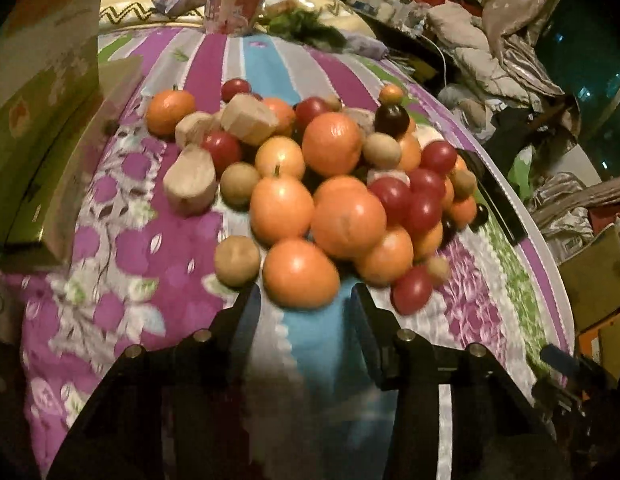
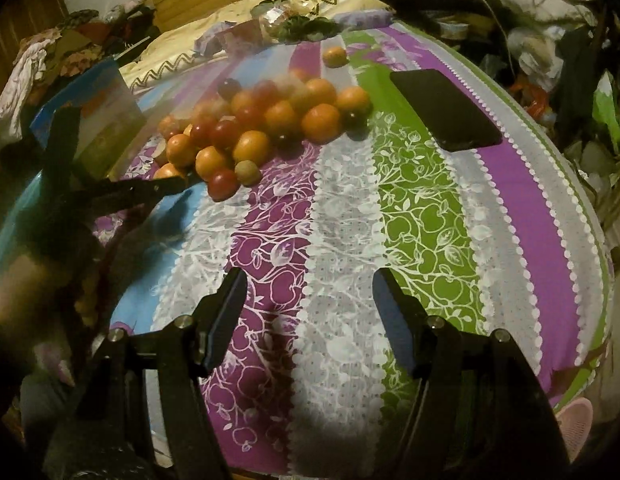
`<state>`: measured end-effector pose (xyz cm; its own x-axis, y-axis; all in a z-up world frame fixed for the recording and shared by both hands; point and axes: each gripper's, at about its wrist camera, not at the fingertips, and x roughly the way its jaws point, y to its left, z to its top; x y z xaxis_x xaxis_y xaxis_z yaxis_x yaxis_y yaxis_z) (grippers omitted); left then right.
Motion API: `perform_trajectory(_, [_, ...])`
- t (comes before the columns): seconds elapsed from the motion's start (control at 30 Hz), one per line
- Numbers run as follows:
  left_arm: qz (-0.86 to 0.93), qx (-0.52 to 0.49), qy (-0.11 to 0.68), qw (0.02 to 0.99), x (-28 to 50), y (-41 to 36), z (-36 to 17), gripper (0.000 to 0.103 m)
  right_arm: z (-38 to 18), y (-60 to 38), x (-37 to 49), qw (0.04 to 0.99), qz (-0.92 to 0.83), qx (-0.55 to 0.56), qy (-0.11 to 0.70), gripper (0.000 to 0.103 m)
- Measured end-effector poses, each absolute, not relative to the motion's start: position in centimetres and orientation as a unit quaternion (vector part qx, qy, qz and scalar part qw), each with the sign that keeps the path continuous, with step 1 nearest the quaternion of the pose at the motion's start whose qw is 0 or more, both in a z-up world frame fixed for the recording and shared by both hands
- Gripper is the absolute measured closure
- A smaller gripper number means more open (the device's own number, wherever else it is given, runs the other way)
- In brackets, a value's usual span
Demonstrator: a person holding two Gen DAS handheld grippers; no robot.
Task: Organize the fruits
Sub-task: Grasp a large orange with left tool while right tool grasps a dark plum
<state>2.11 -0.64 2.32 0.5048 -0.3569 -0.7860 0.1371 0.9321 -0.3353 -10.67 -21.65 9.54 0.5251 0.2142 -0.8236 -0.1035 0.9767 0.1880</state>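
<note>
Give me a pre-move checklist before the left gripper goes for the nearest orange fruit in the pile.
1. Left gripper open: ok, jaws spread with nothing between them.
2. Nearest orange fruit lined up: ok, it sits just ahead of the gap between the fingertips.
3. Room around the target: not ok, a brown fruit and other fruits of the pile crowd it on both sides, so a jaw may nudge them.
4. Right gripper out of the way: ok, open over bare bedspread, well short of the pile.
5. Phone safe: ok, lying flat to the right of the pile.
6. Destination container ready: cannot tell; a box stands at left, inside unseen.
</note>
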Motion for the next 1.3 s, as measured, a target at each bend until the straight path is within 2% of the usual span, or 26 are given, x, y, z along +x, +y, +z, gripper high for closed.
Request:
perform_trajectory(0.17, [-0.142,-0.101,0.473,0.864,3.0,-1.3,1.9,0.052,9.2,-22.0,-10.5,0.870,0.094,0.059,0.480,0.037])
perform_trajectory(0.2, [-0.143,-0.100,0.474,0.863,3.1,-1.4,1.9,0.054,9.2,-22.2,-10.3,0.870,0.094,0.061,0.481,0.037])
perform_trajectory(0.23, [-0.142,-0.101,0.474,0.863,2.9,-1.2,2.0,0.061,9.2,-22.3,-10.3,0.870,0.094,0.062,0.481,0.037])
perform_trajectory(0.27, [-0.141,-0.102,0.475,0.862,2.8,-1.1,2.0,0.062,9.2,-22.4,-10.2,0.870,0.094,0.063,0.480,0.039])
perform_trajectory(0.33, [-0.146,-0.110,0.476,0.860,2.2,-0.5,2.2,0.062,9.2,-22.7,-9.7,0.871,0.096,0.065,0.477,0.047])
perform_trajectory(0.53, [-0.156,-0.122,0.472,0.859,-0.6,0.6,2.8,0.062,8.9,-24.1,-6.1,0.878,0.101,0.053,0.465,0.064])
perform_trajectory(0.87, [-0.157,-0.130,0.479,0.854,-1.2,0.8,2.0,0.062,7.9,-24.4,2.0,0.886,0.111,-0.009,0.450,0.063])
perform_trajectory(1.1, [-0.158,-0.130,0.476,0.855,-0.8,0.6,1.9,0.062,7.1,-23.4,3.4,0.882,0.135,-0.046,0.449,0.063])
perform_trajectory(1.3, [-0.159,-0.132,0.476,0.855,-0.5,0.5,2.0,0.062,6.8,-24.6,4.3,0.879,0.153,-0.021,0.451,0.063])
